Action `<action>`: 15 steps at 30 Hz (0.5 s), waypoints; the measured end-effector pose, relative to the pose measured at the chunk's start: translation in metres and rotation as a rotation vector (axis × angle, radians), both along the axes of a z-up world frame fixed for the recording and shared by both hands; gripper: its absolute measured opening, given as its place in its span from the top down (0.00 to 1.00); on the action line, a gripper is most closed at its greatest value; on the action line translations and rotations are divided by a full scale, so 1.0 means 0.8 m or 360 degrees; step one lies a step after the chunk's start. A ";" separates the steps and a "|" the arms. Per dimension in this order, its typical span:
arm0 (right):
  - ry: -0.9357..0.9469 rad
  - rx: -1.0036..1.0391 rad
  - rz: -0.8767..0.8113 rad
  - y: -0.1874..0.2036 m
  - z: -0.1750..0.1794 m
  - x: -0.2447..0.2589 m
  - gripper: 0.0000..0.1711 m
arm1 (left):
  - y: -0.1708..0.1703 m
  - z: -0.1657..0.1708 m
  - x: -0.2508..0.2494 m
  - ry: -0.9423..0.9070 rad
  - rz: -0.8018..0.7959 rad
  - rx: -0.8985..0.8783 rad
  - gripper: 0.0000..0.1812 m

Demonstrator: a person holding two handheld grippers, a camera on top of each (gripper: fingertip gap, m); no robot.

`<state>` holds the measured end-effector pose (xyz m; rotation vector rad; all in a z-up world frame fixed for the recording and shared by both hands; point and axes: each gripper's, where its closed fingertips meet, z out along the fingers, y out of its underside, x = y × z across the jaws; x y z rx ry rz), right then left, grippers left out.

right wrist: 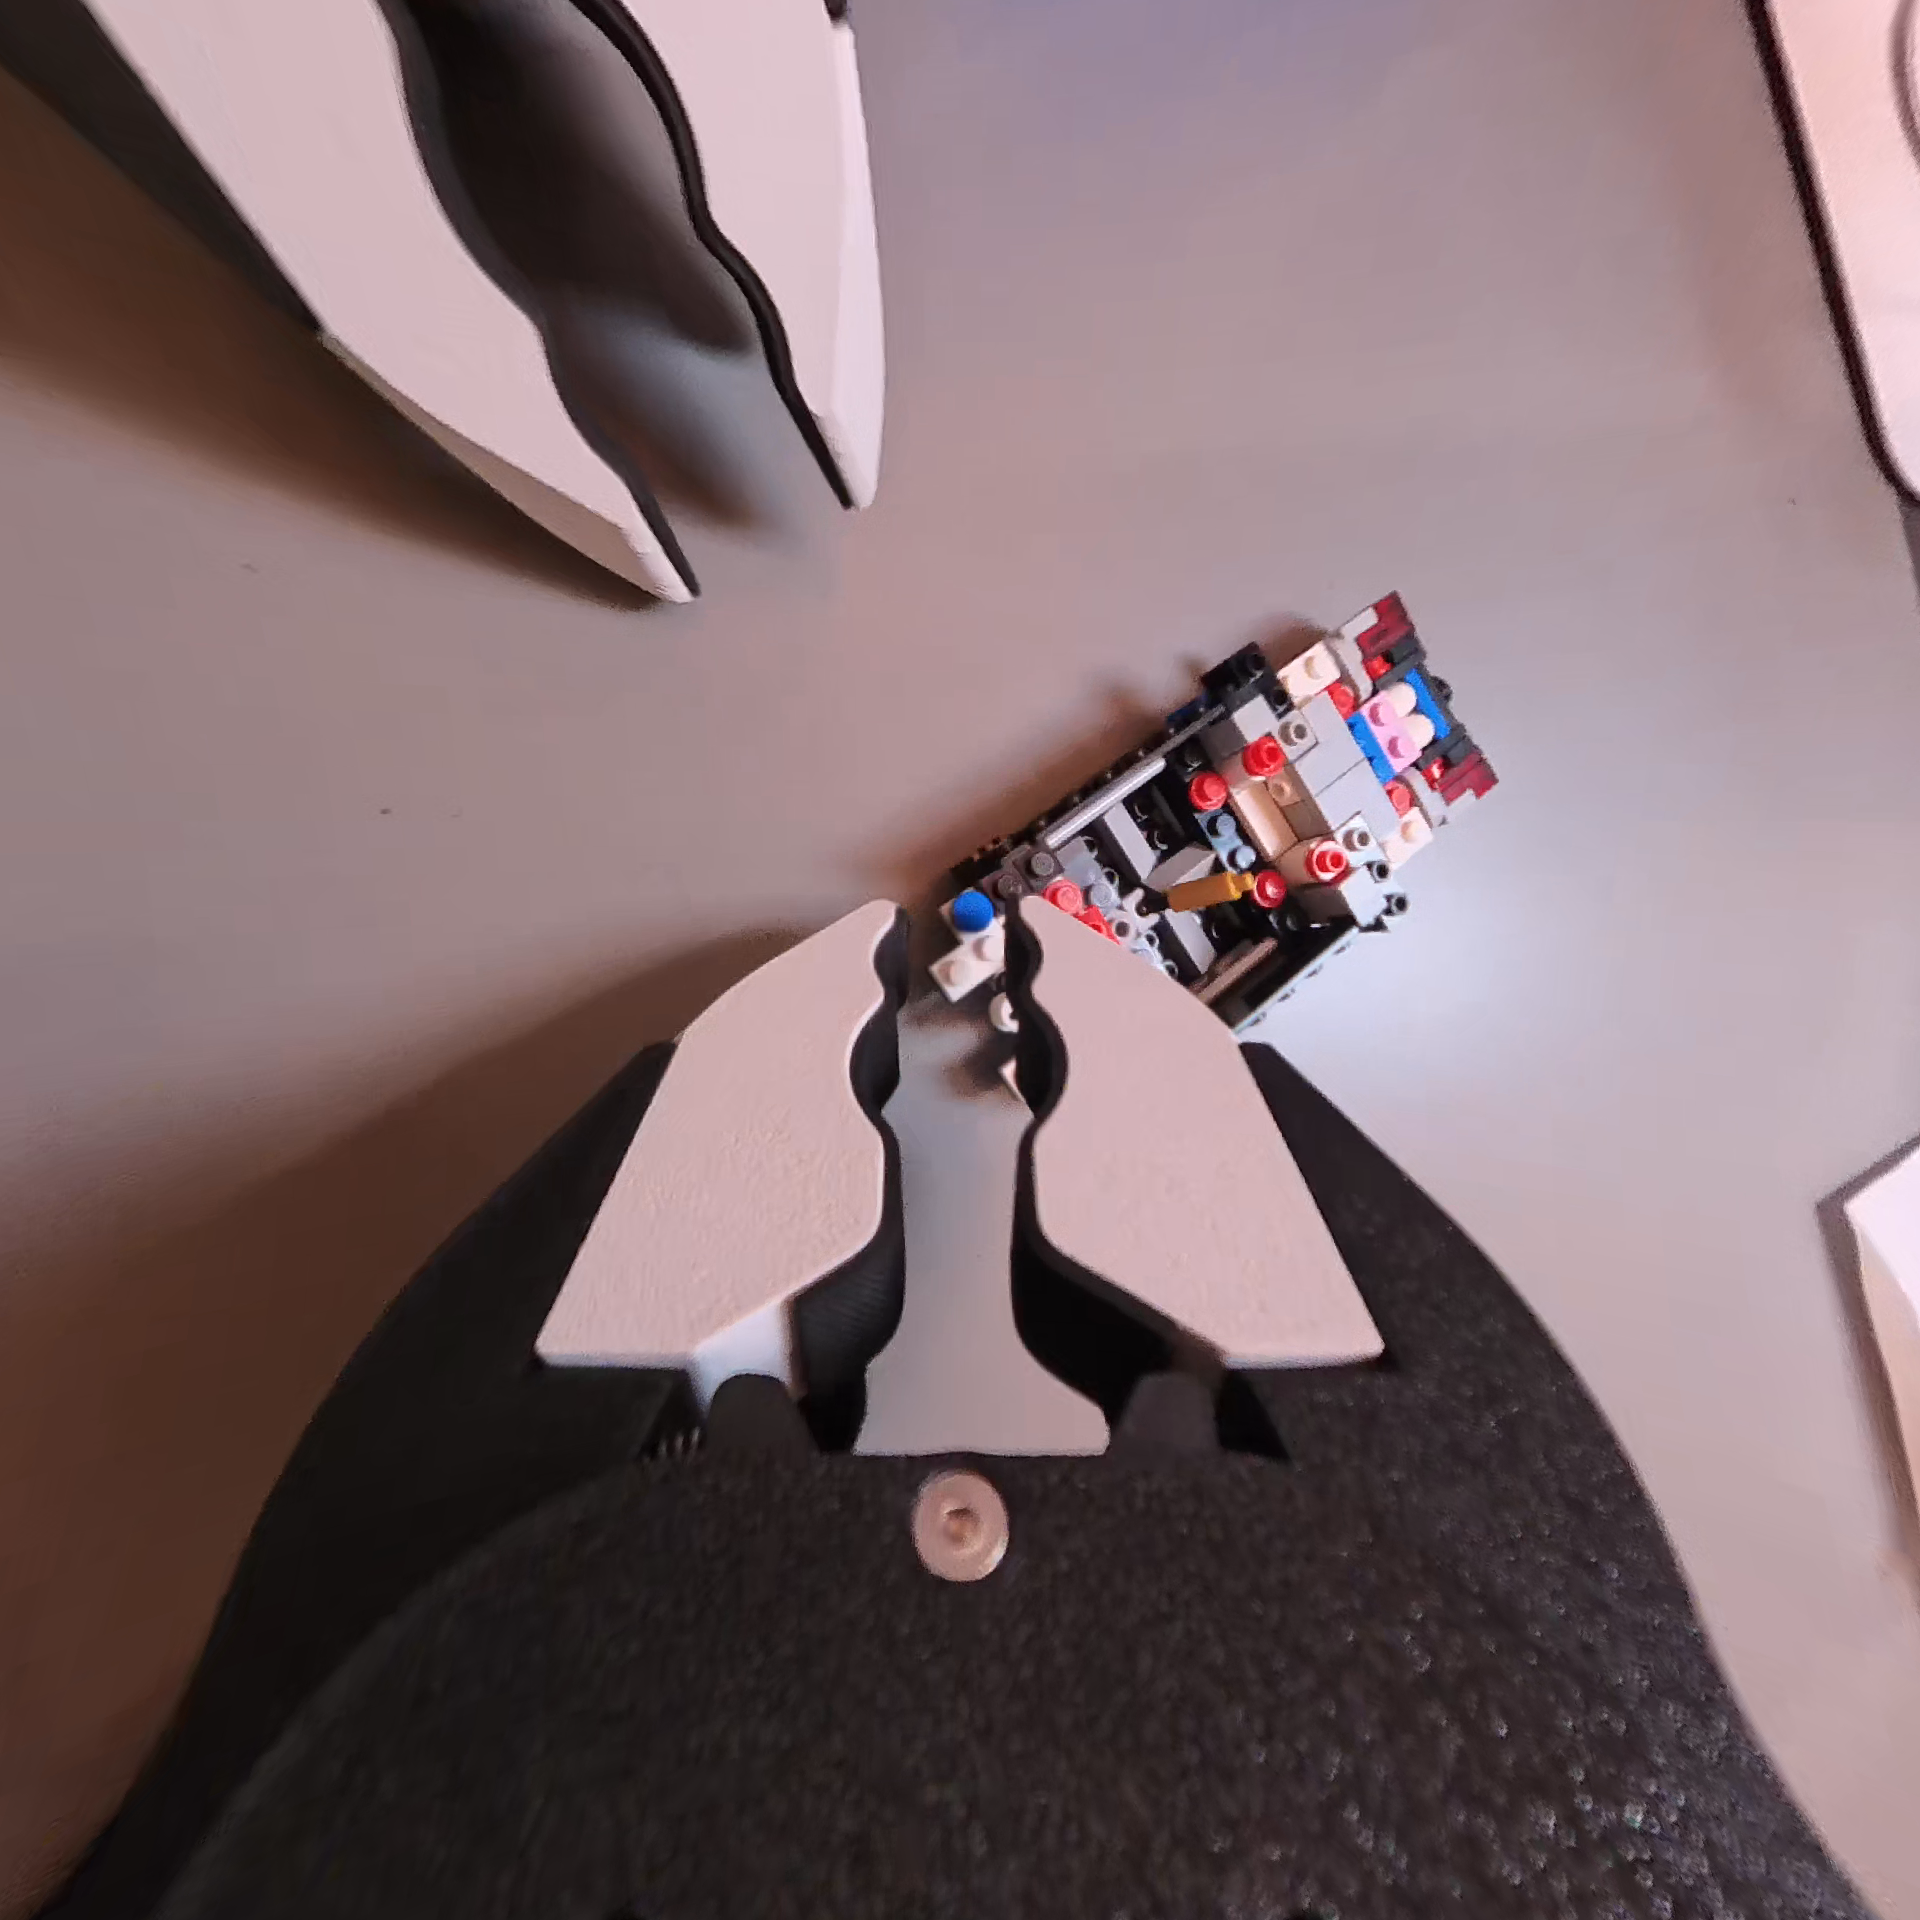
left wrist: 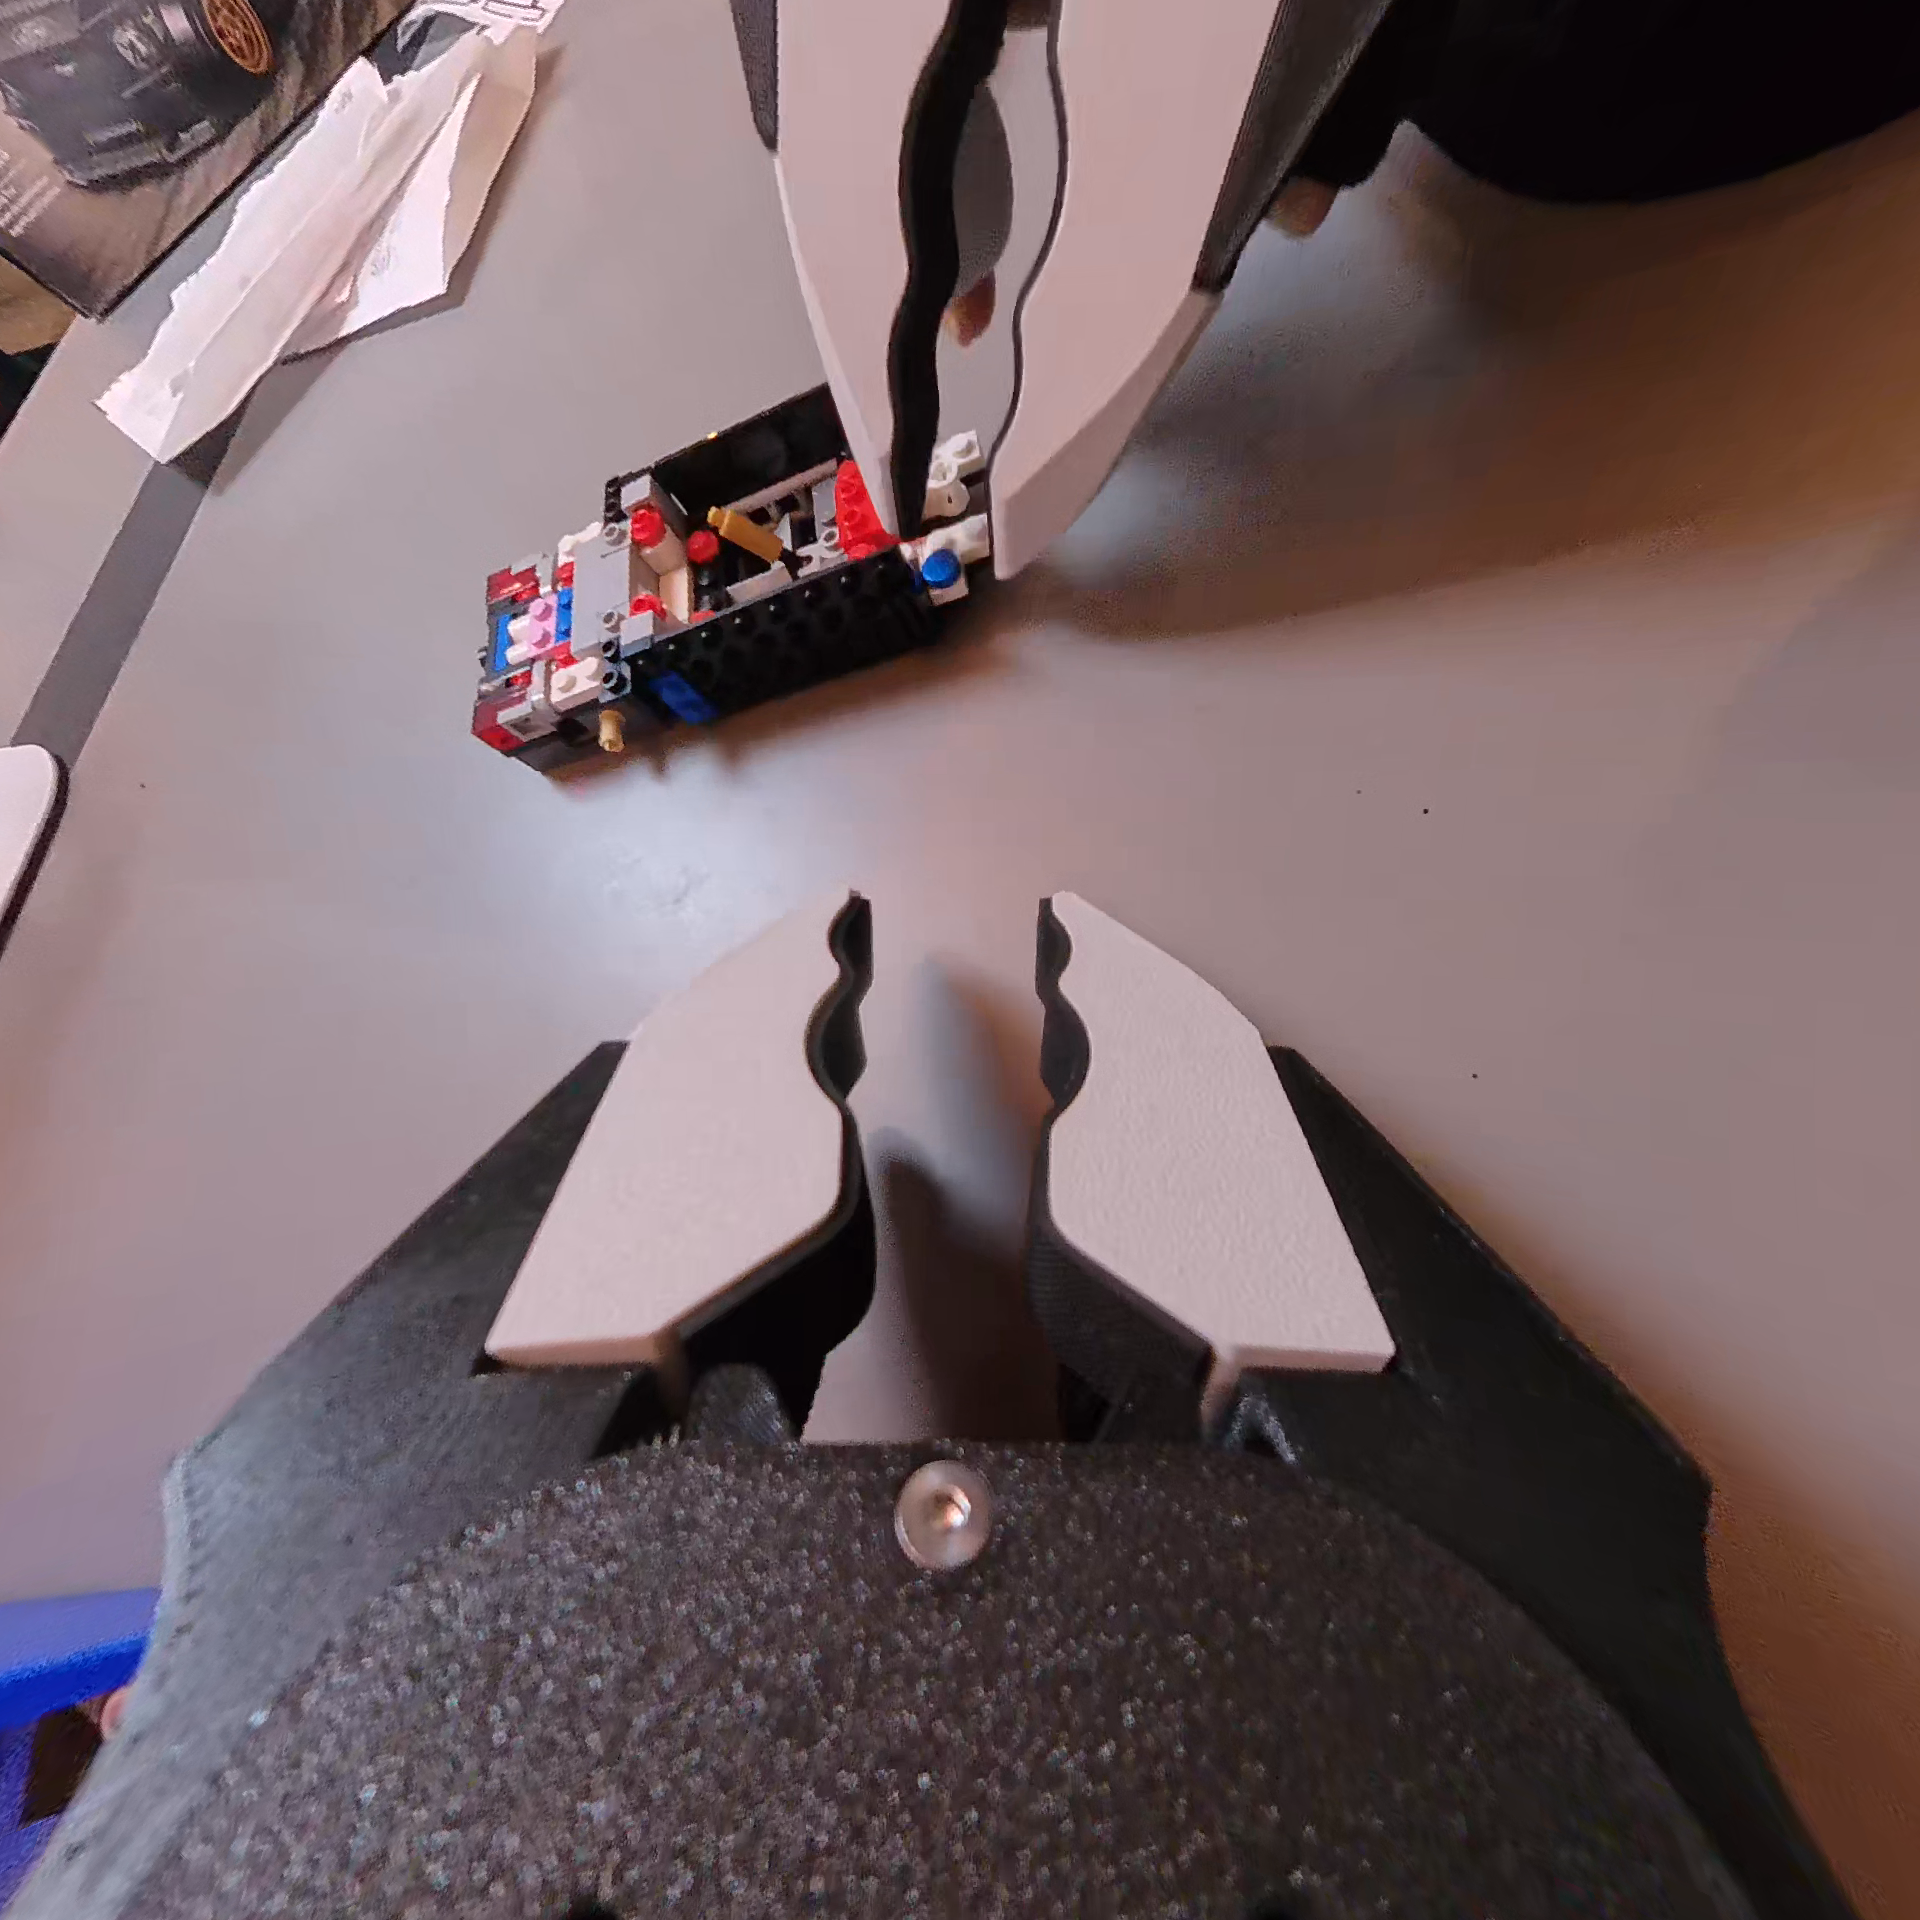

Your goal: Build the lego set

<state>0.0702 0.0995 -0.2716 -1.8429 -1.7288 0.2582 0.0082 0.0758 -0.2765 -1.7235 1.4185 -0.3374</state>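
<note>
So, the half-built lego model (left wrist: pixel 707 613), a black studded frame w/ grey, red, white, blue and pink bricks, sits flat on the grey tabletop (left wrist: pixel 1351 883) and serves as the landmark here. The right gripper (right wrist: pixel 956 920), white fingers w/ black wavy pads, is tipped down onto the model's white-brick end, right by a round blue stud (right wrist: pixel 972 911); fingers are a narrow gap apart, straddling small white pieces, but I can't tell if they actually pinch anything. In the left wrist view the same gripper (left wrist: pixel 951 545) comes down steeply on that end. The left gripper (left wrist: pixel 954 914) is apart from the model, on the side facing its long black wall, fingers partly spread w/ nothing between them, only bare tabletop. Beyond the model from the left gripper lie crumpled white paper bags (left wrist: pixel 322 239), and further still a dark printed cardboard box (left wrist: pixel 135 114). A blue bin corner (left wrist: pixel 62 1704) shows next to the left gripper's body, well away from the model.
</note>
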 end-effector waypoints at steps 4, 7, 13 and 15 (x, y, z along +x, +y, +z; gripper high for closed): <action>0.0008 -0.0046 -0.0078 0.005 -0.007 -0.001 0.91 | 0.001 0.003 0.003 0.0004 -0.0012 0.0065 0.83; 0.0033 -0.0073 -0.0076 0.006 -0.006 0.001 0.96 | 0.004 0.009 0.006 -0.0009 -0.0024 0.0116 0.83; 0.0130 -0.0183 0.0159 -0.014 -0.005 -0.001 0.97 | 0.015 0.034 0.025 -0.0023 -0.0158 0.0260 0.82; 0.0149 -0.0193 0.0256 -0.023 -0.005 -0.001 0.97 | 0.012 0.038 0.038 0.0005 -0.0278 0.0286 0.79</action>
